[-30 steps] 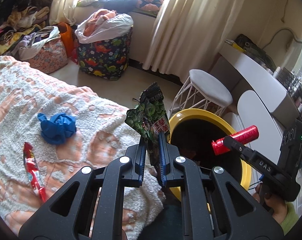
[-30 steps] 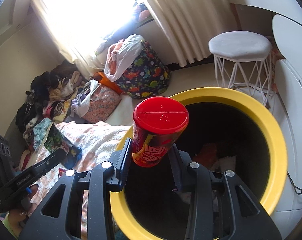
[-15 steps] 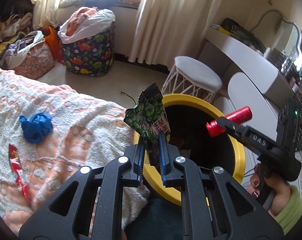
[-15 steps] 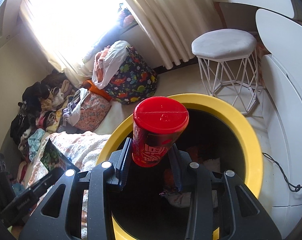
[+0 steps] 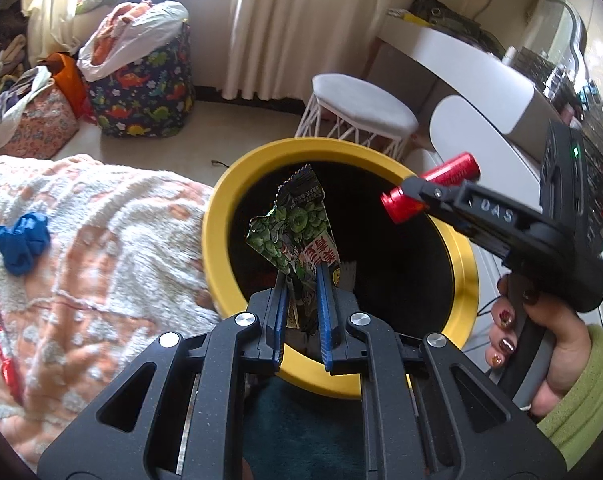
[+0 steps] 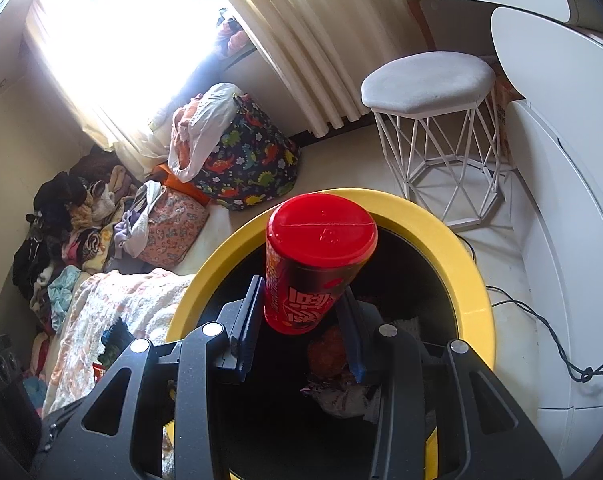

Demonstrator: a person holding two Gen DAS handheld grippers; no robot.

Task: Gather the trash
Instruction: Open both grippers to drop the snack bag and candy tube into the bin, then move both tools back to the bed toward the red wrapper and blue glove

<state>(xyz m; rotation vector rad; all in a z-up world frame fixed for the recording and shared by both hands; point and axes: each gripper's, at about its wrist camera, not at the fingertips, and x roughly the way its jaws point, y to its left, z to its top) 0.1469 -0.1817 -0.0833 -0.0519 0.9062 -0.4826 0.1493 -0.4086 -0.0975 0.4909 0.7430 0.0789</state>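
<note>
My left gripper (image 5: 301, 280) is shut on a green snack wrapper (image 5: 297, 232), which stands up over the mouth of the yellow-rimmed bin (image 5: 221, 216). My right gripper (image 6: 301, 300) is shut on a red snack can (image 6: 313, 264), held over the same bin (image 6: 453, 248); in the left wrist view the right gripper (image 5: 409, 200) and the can (image 5: 433, 184) hang above the bin's right half. Crumpled wrappers (image 6: 341, 392) lie at the bottom of the bin. On the blanket (image 5: 101, 240) rest a blue crumpled glove (image 5: 21, 240) and a red wrapper (image 5: 1, 344).
A white wire stool (image 5: 361, 116) stands behind the bin, a white desk (image 5: 461, 68) to its right. A dinosaur-print laundry bag (image 5: 141, 88) and heaps of clothes (image 6: 69, 216) sit by the curtained window. A black cable (image 6: 561, 344) runs across the floor right of the bin.
My left gripper moved right and down, bringing the green wrapper from beside the bed to over the bin's mouth. The right gripper shifted slightly farther over the bin with the can.
</note>
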